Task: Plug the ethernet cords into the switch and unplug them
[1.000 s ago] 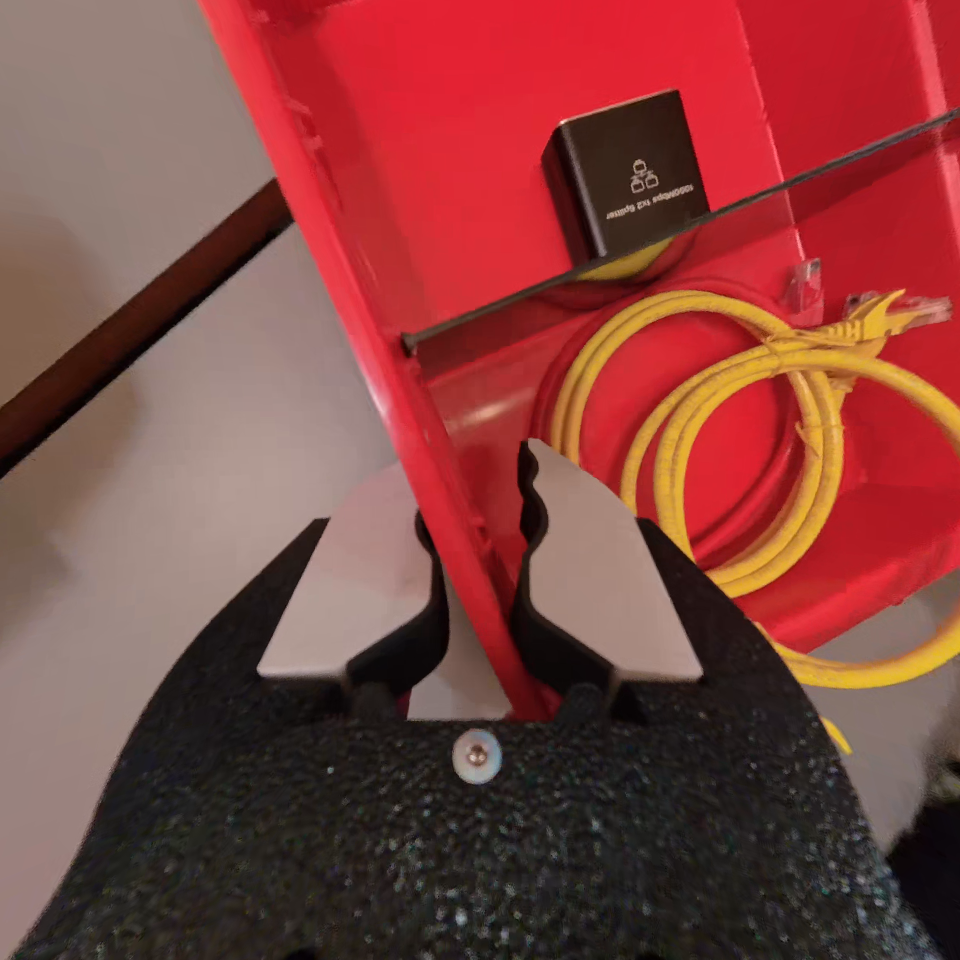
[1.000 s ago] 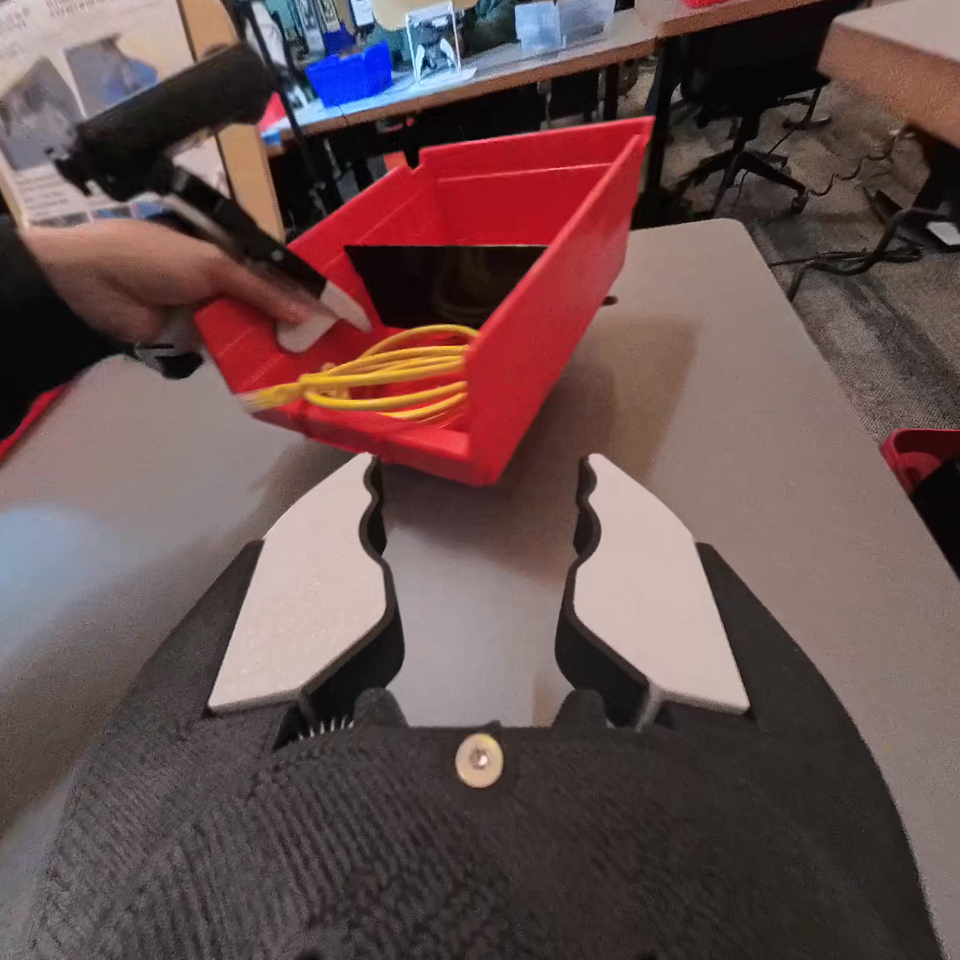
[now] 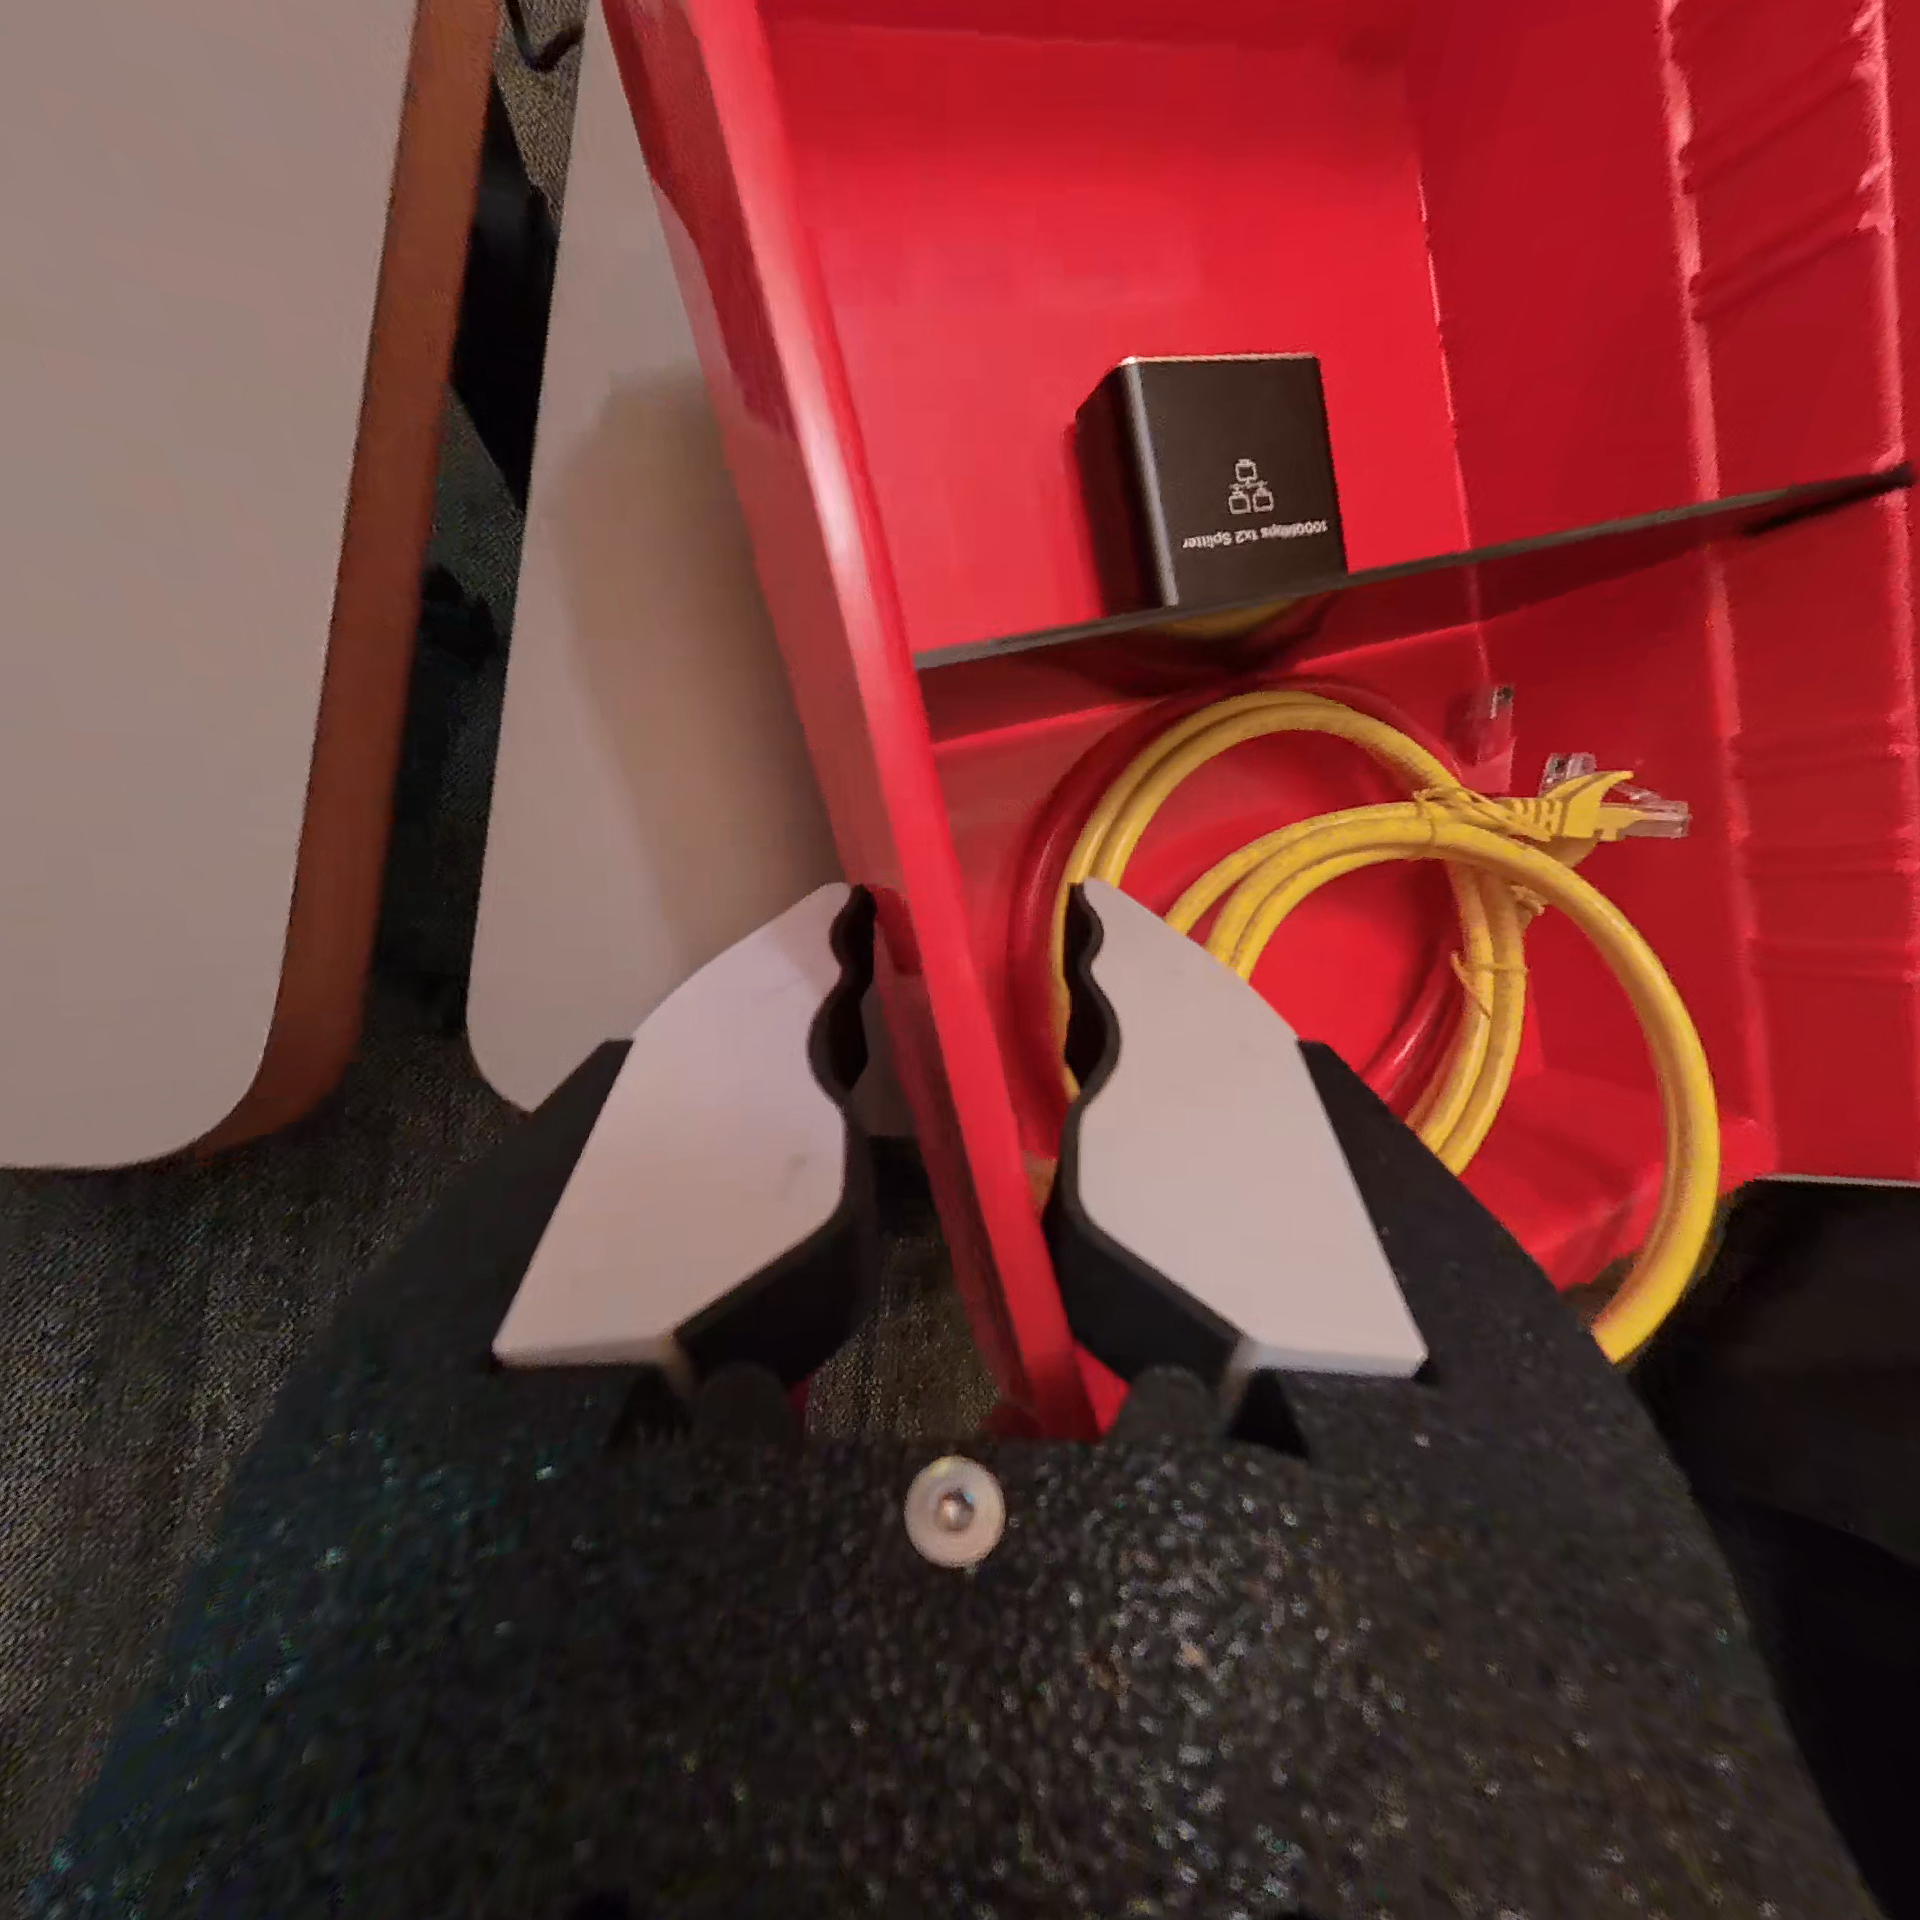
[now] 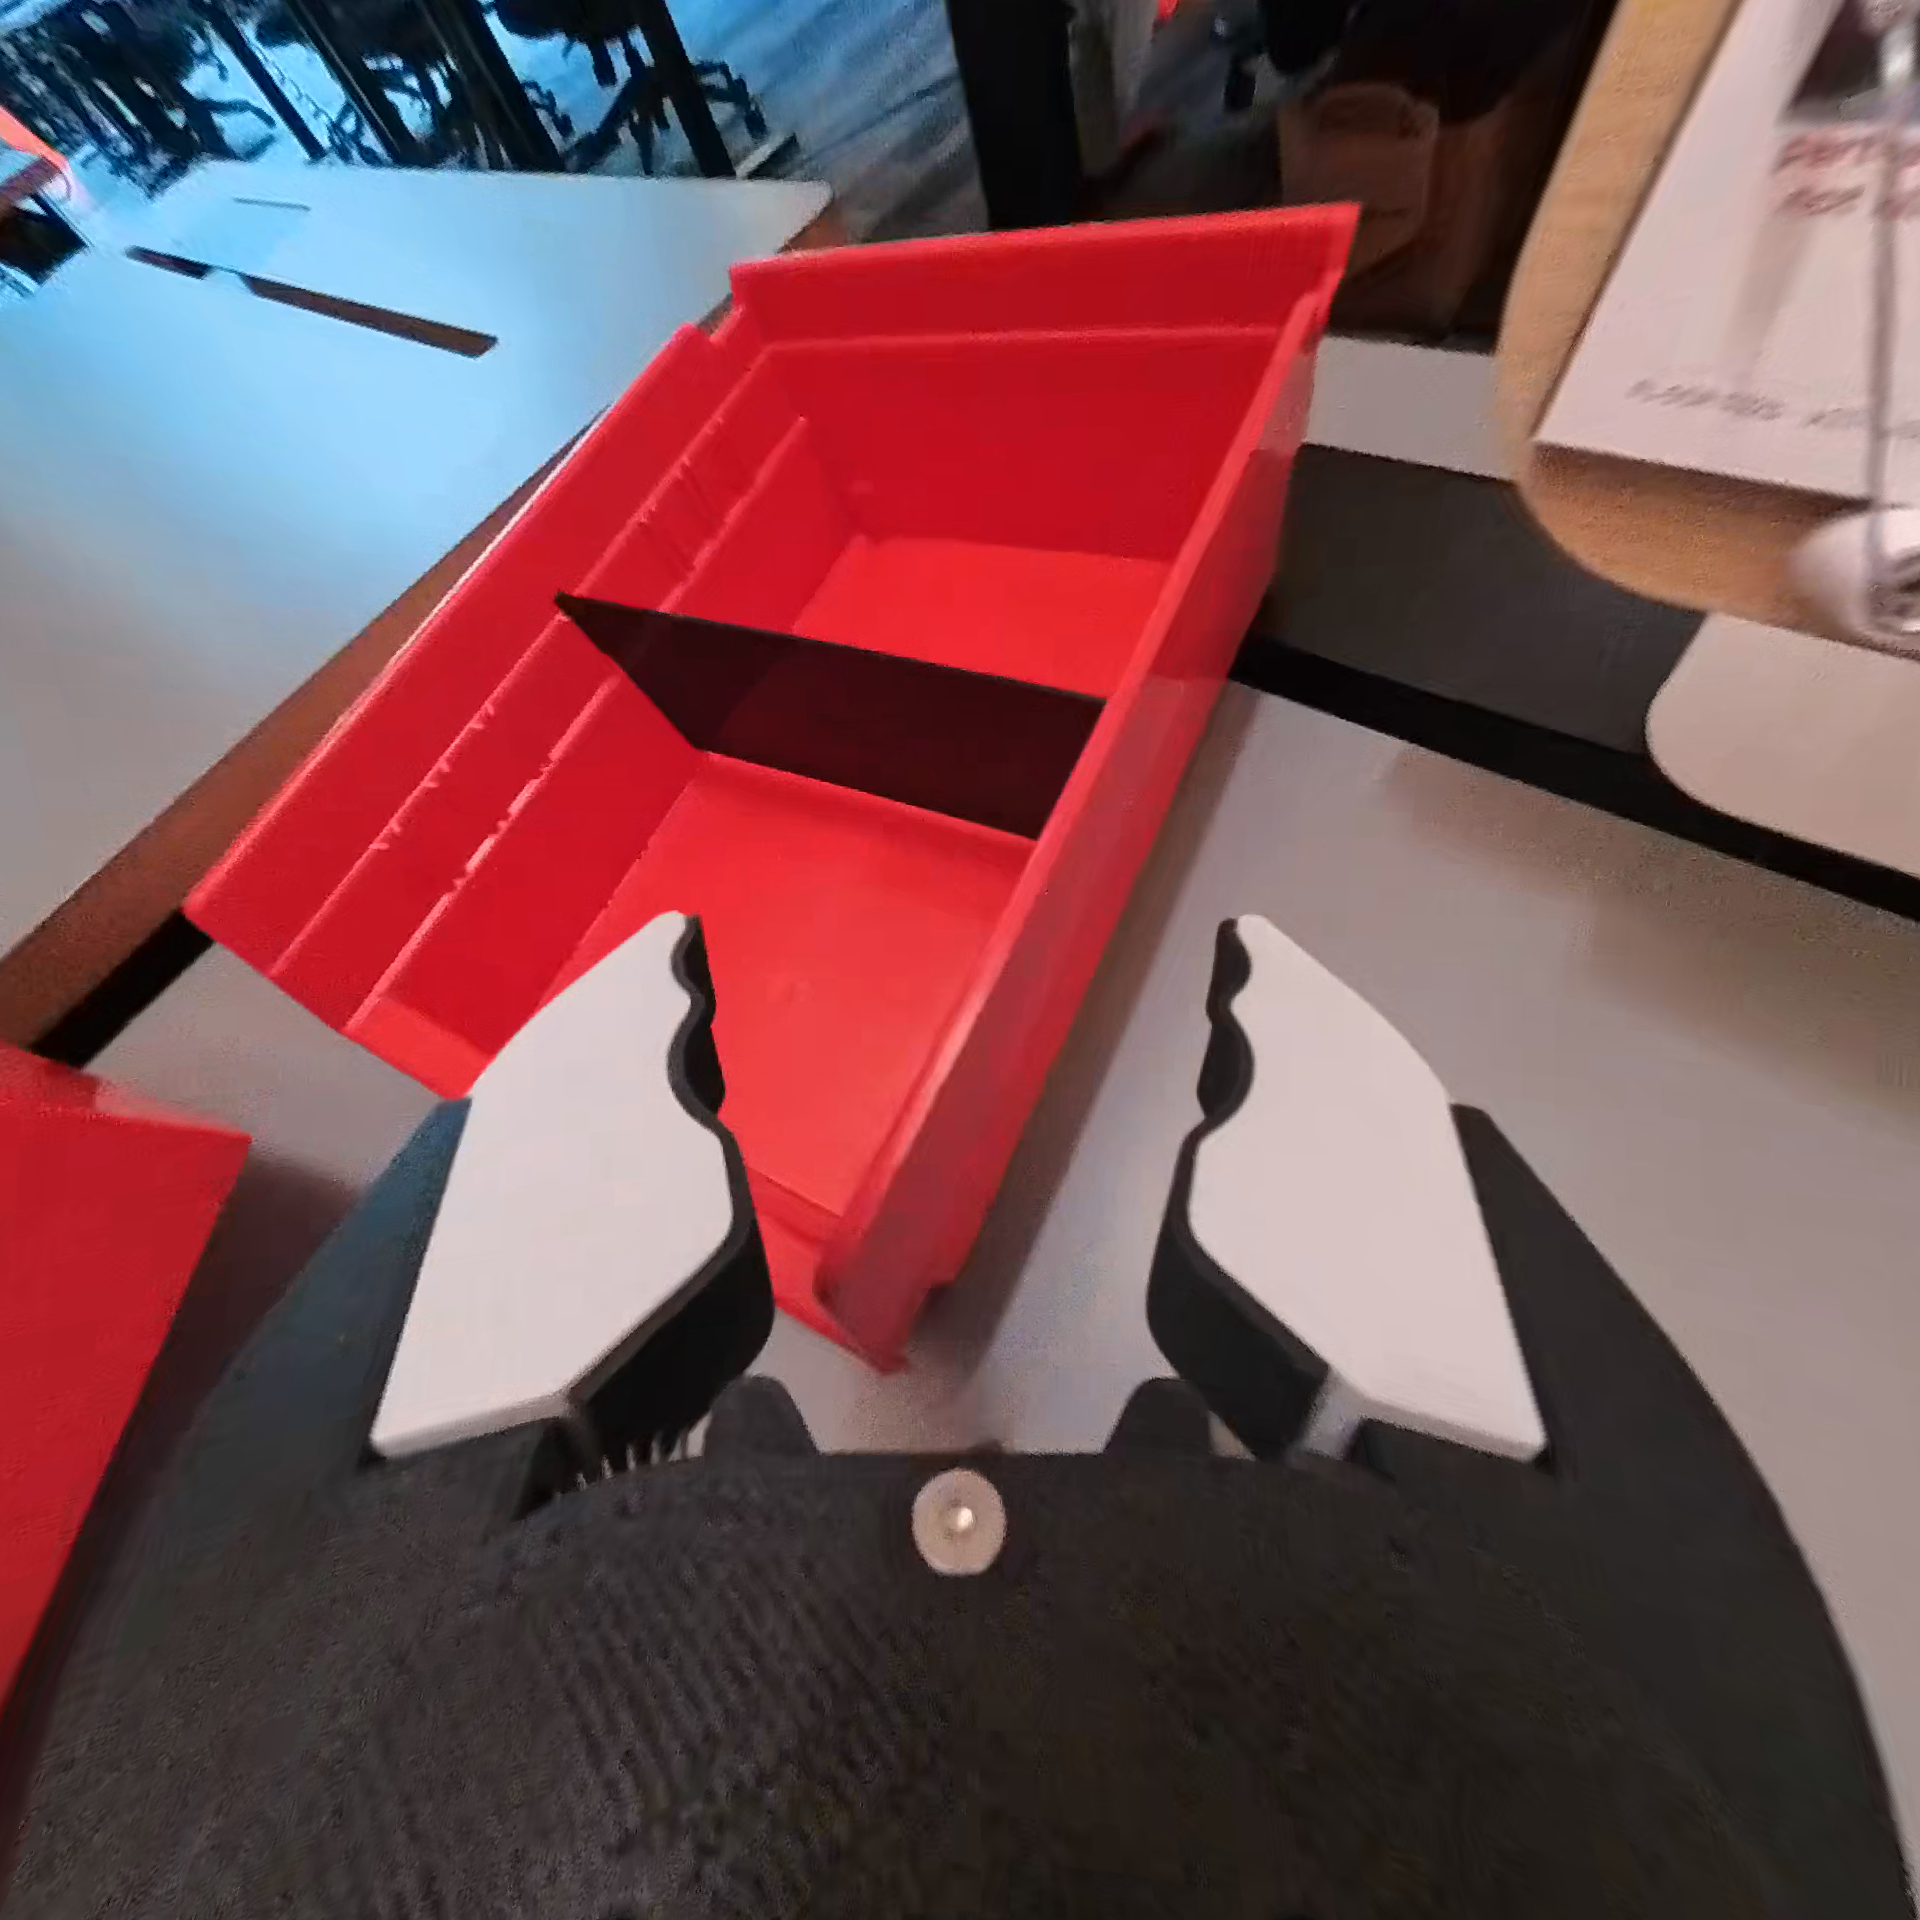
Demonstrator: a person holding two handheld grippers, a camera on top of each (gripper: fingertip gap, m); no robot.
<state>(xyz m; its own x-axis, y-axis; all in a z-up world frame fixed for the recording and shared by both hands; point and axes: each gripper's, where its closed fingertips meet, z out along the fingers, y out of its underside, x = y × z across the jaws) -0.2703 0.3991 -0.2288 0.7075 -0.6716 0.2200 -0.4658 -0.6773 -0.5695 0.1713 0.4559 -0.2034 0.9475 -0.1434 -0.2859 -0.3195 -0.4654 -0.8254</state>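
My left gripper (image 3: 966, 904) is shut on the left side wall of a red bin (image 3: 831, 520), with one finger outside and one inside. In that bin a black switch box (image 3: 1216, 488) lies behind a black divider (image 3: 1455, 561). Coiled yellow ethernet cords (image 3: 1455, 935) with clear plugs (image 3: 1621, 821) lie in front of the divider, unplugged. My right gripper (image 4: 961, 935) is open and empty over the near end of a second, empty red bin (image 4: 935, 447). That bin has its own black divider (image 4: 852, 717).
The empty bin sits on a grey table (image 4: 1455, 935). Part of another red bin (image 4: 94, 1247) shows at the left edge. A wood-edged table (image 3: 156, 623) and dark carpet (image 3: 208, 1299) lie below the held bin. A poster board (image 4: 1714, 312) stands at the far right.
The left gripper has carried its bin so that carpet and table edges now show beneath it. The right gripper has swung from the held bin to over the empty second bin, still open.
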